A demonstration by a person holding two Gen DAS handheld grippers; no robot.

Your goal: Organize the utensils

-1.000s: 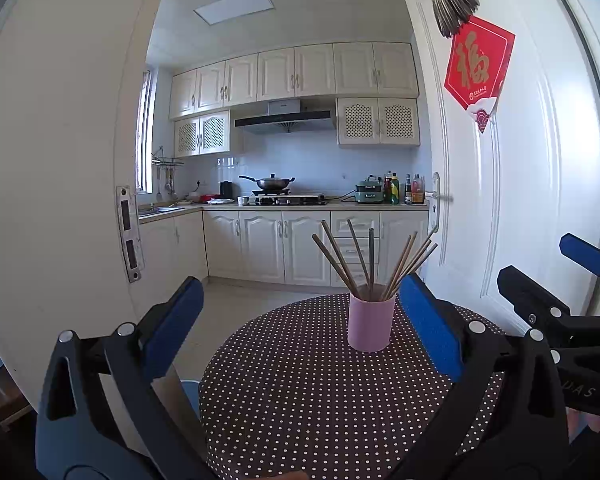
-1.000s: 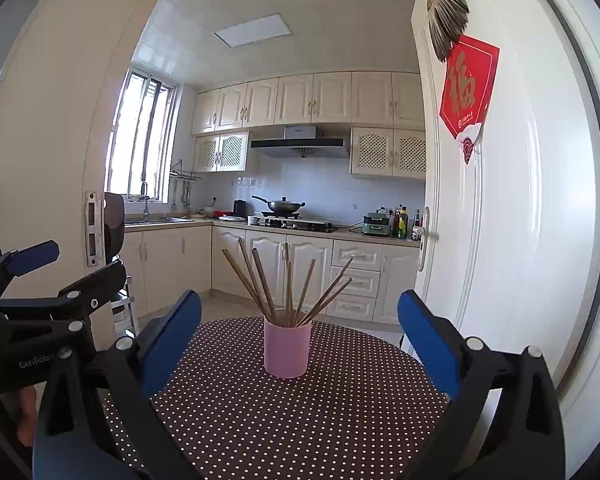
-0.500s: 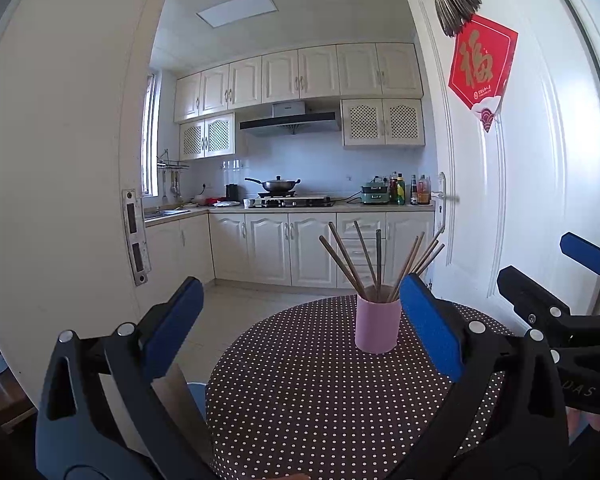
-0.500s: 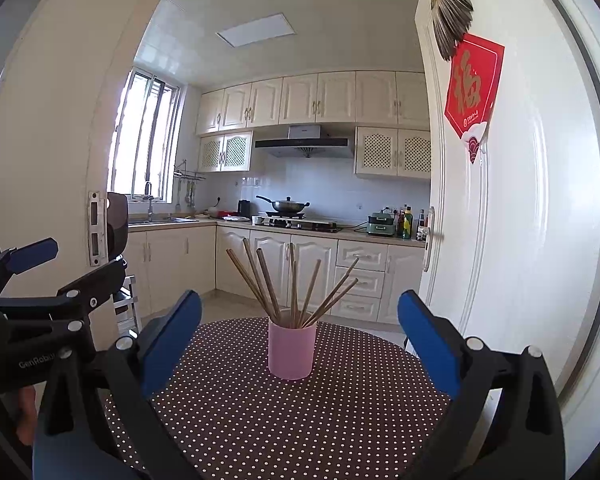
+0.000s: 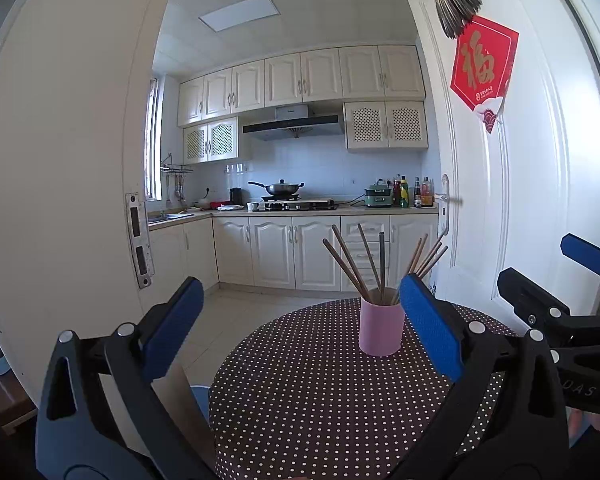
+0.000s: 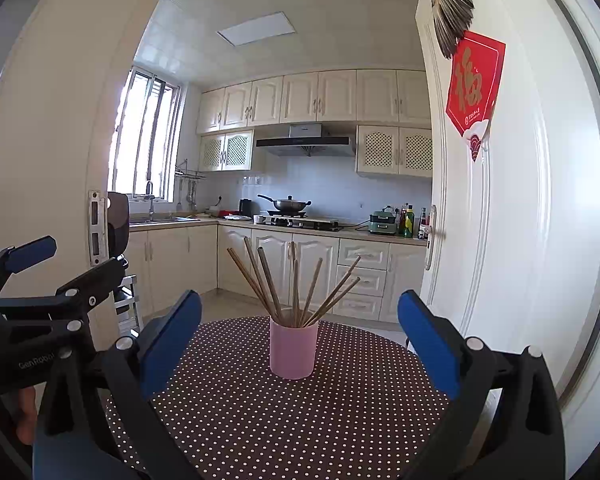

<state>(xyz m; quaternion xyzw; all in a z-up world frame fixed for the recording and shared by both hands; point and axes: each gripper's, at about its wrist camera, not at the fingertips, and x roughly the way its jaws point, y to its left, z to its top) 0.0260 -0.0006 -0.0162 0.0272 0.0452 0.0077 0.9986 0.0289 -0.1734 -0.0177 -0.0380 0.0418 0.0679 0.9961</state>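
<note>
The left gripper [image 5: 300,336] is hovering above the near part of the table, its two blue-padded fingers [image 5: 174,326] standing wide apart and gripping nothing. The right gripper [image 6: 300,340] is hovering likewise, its blue-padded fingers [image 6: 428,344] spread wide and empty. In the left wrist view the right gripper is showing at the right edge as black arms with a blue tip; in the right wrist view the left gripper is showing at the left edge, with part of a hand [image 6: 24,416] gripping its handle.

The pink cup [image 6: 293,350] is standing upright on the round table [image 6: 300,432], which is wearing a dark cloth with white dots. The cup is sitting ahead of both grippers and apart from them (in the right wrist view it is lying almost midway between the fingers; in the left wrist view it is lying just beside the right-hand finger). The chopsticks [image 6: 296,284] are standing in the cup and fanning outward, most of them brown, one looking dark grey in the left wrist view.

Beyond the table a white door [image 6: 520,220] is standing open at the right, carrying a red paper ornament [image 6: 474,88]. Behind it a kitchen is showing cream cabinets [image 6: 300,96], and a wok [image 6: 286,203] is resting on the stove.
</note>
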